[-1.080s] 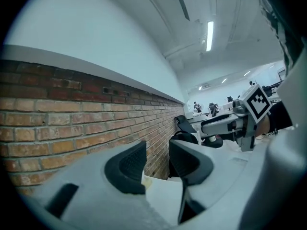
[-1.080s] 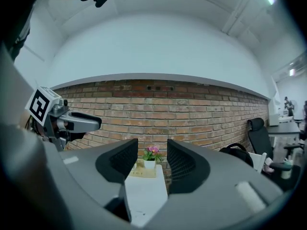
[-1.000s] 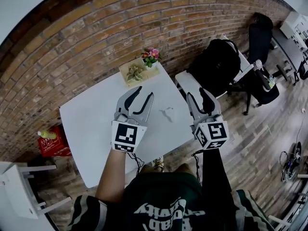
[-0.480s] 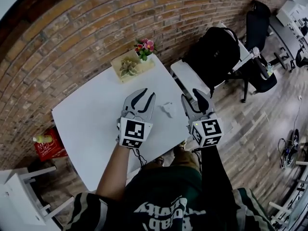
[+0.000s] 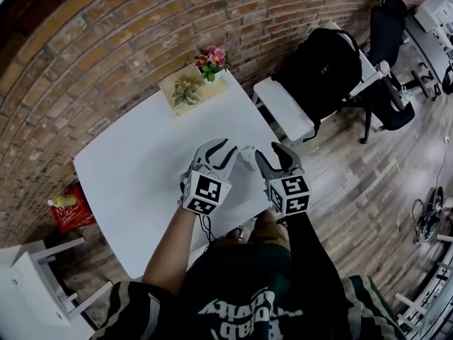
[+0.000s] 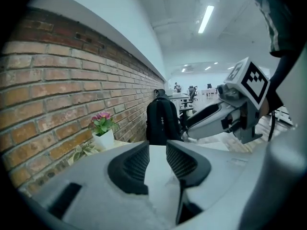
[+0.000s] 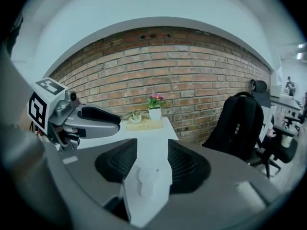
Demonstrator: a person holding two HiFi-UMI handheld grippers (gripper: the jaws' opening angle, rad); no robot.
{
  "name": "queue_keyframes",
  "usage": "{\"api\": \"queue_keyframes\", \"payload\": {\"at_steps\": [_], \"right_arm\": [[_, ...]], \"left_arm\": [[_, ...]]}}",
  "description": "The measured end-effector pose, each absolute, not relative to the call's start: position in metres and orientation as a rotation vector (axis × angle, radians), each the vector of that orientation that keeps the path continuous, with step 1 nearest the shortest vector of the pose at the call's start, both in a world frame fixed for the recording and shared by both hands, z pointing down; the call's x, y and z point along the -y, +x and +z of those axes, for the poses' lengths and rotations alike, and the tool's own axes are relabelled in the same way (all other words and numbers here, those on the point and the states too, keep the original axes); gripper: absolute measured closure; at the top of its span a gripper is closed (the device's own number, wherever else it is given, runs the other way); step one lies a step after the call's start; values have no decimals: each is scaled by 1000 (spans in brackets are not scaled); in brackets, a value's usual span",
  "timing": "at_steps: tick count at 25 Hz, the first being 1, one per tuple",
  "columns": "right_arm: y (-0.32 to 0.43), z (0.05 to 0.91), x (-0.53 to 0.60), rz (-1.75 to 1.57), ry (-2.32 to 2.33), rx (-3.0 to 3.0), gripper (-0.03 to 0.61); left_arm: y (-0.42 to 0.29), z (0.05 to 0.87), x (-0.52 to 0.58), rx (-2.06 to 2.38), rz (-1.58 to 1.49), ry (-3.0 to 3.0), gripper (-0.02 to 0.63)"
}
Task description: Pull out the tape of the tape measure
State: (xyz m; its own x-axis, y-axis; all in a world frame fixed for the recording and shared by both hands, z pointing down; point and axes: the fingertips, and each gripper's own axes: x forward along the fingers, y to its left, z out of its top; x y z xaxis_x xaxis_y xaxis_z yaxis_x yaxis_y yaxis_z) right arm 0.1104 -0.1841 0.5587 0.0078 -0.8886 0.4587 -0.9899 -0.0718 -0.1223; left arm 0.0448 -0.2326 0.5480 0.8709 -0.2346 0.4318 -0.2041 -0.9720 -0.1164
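A small white tape measure [image 5: 247, 156] lies on the white table [image 5: 141, 168] near its front right edge. My right gripper [image 5: 272, 154] hovers just right of it, jaws open and just opened wider. In the right gripper view the tape measure [image 7: 148, 181] shows low between the pads [image 7: 184, 164], which do not touch it. My left gripper [image 5: 223, 149] sits just left of the tape measure. Its jaws stand apart over bare table [image 6: 157, 150] and have just been opening slightly, with nothing between them. Each gripper sees the other alongside: the right gripper [image 6: 211, 119], the left gripper [image 7: 96, 116].
A wooden tray with a succulent and a pot of pink flowers [image 5: 192, 91] stands at the table's far edge by the brick wall. A black backpack [image 5: 322, 69] rests on a white bench [image 5: 283, 108] to the right. A red crate [image 5: 67, 214] sits on the floor at left.
Both grippers have come down toward the table and drawn in beside the tape measure. The left jaws are narrower than a second ago.
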Motion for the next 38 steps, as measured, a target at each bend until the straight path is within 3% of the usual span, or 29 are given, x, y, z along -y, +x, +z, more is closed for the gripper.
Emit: {"api": "queue_keyframes", "payload": {"at_steps": [18, 19, 20, 22, 38], "right_arm": [[84, 687, 175, 882, 1880, 1779, 333], [83, 691, 177, 869, 1861, 1763, 346], [82, 694, 178, 843, 1836, 1753, 402], [80, 696, 181, 795, 1789, 1760, 426], [66, 701, 174, 793, 1431, 1912, 428]], "left_arm": [[27, 617, 225, -392, -868, -2993, 515], [25, 620, 224, -389, -877, -2996, 514], [24, 623, 223, -385, -889, -2997, 514], [22, 629, 222, -377, -909, -2999, 514], [26, 681, 208, -162, -1120, -2981, 486]]}}
